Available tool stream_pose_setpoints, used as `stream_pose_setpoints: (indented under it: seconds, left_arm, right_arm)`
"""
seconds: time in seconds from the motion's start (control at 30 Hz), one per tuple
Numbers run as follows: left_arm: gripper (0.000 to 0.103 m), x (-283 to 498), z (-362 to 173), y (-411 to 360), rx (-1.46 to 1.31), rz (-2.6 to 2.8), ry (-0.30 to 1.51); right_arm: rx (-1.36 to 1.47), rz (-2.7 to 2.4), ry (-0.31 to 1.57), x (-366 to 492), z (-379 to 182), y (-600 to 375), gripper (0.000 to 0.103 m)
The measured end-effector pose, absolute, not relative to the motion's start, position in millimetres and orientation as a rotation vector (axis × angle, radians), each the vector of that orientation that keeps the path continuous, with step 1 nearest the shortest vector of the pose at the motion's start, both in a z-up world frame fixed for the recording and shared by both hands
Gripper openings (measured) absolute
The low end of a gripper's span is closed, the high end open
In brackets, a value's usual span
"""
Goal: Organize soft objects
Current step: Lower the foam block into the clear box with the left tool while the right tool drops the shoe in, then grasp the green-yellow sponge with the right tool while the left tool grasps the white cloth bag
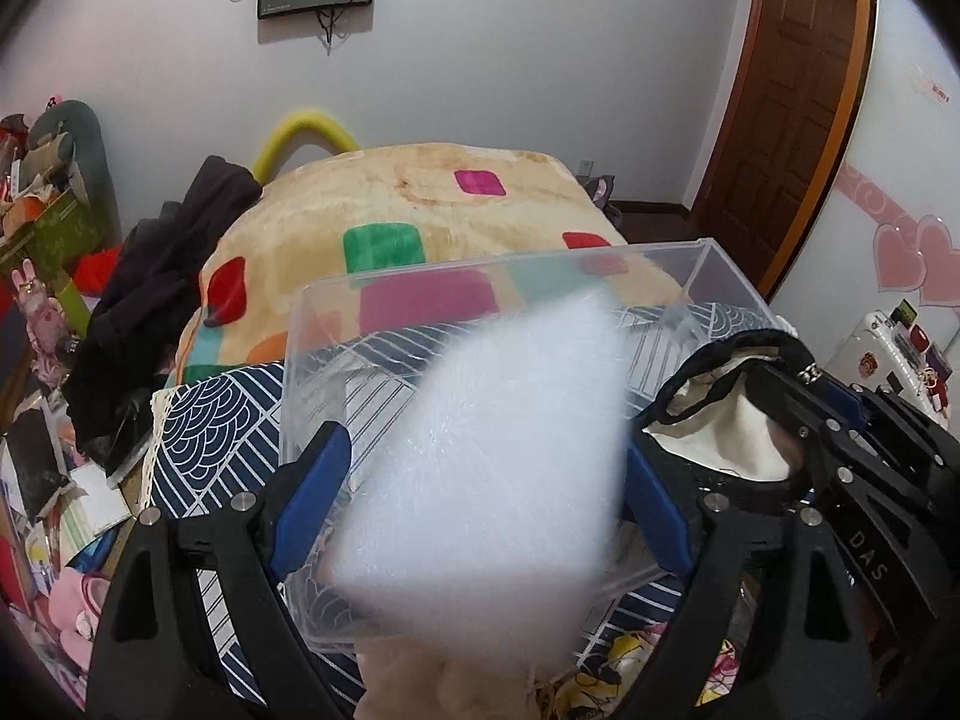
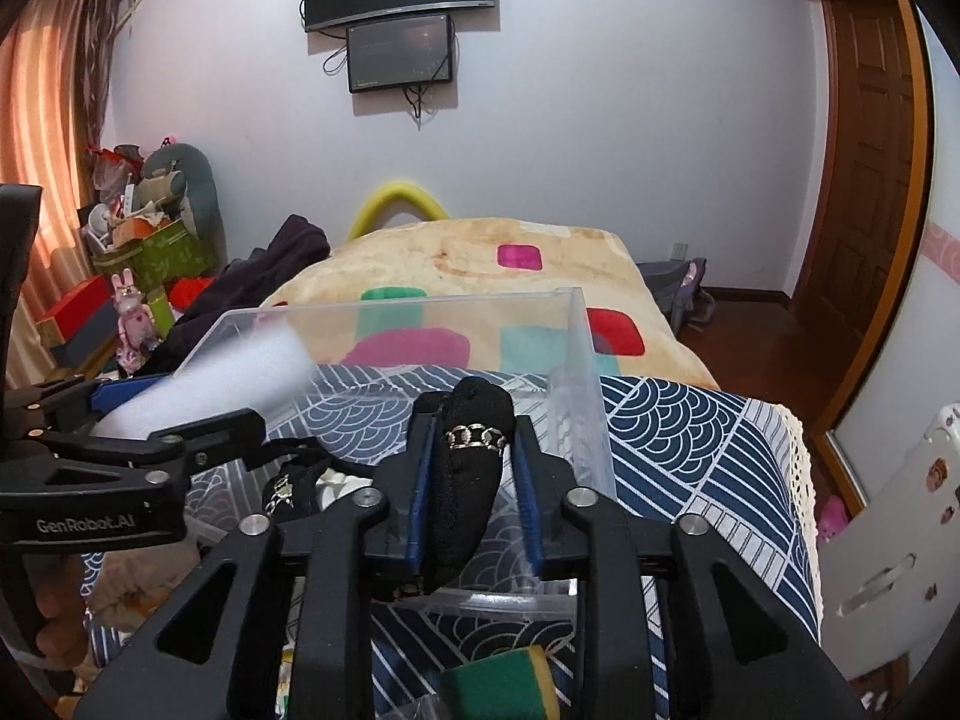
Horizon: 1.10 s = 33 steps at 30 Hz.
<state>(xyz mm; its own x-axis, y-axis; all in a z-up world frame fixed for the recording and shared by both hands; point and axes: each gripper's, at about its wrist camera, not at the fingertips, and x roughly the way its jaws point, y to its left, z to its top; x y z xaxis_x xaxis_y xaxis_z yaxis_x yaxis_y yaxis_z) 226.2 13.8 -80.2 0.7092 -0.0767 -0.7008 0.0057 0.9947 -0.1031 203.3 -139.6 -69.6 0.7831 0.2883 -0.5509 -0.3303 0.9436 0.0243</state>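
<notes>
My left gripper [image 1: 486, 498] is shut on a white foam sponge [image 1: 498, 456], held over a clear plastic bin [image 1: 420, 282]; the sponge is blurred. The sponge also shows in the right wrist view [image 2: 234, 378], with the left gripper [image 2: 180, 420] at the bin's left side. My right gripper [image 2: 474, 480] is shut on a black fabric item with a metal chain [image 2: 471, 480], held over the bin [image 2: 576, 360]. In the left wrist view that item shows a cream lining [image 1: 738, 426] at the bin's right side, and the right gripper [image 1: 840, 420] grips it.
The bin stands on a navy-and-white patterned cloth [image 2: 690, 456] in front of a cream blanket with coloured squares [image 1: 390, 198]. A green-and-yellow sponge [image 2: 498, 684] lies near the front edge. Dark clothes [image 1: 150, 276] and toy clutter lie left. A white suitcase [image 2: 888, 540] stands right.
</notes>
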Motion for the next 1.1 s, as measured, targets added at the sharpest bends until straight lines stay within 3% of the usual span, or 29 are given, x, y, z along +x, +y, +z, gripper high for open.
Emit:
stream_pose_setpoints:
  seconds: [0.07, 0.13, 0.33, 0.73, 1.1]
  left_arm:
    - [0.09, 221.9, -77.3, 15.3, -0.099, -0.044, 0.769]
    - [0.09, 216.3, -73.6, 16.8, -0.108, -0.048, 0.756]
    - [0.09, 193.7, -54.3, 18.0, -0.109, -0.041, 0.684]
    - [0.103, 122.8, -10.7, 17.3, -0.047, -0.003, 0.479]
    - [0.103, 105.7, -43.1, 26.9, -0.044, 0.005, 0.517]
  right_arm:
    - [-0.074, 0.337, 0.567, 198.0, -65.9, -141.9, 0.04]
    - [-0.076, 0.33, 0.542, 193.2, -61.3, -143.2, 0.047]
    - [-0.072, 0.332, 0.48, 179.3, -43.6, -145.2, 0.055]
    - [-0.056, 0.33, 0.376, 147.3, -23.3, -154.6, 0.077]
    - [-0.076, 0.307, 0.42, 136.0, -49.1, -154.1, 0.08]
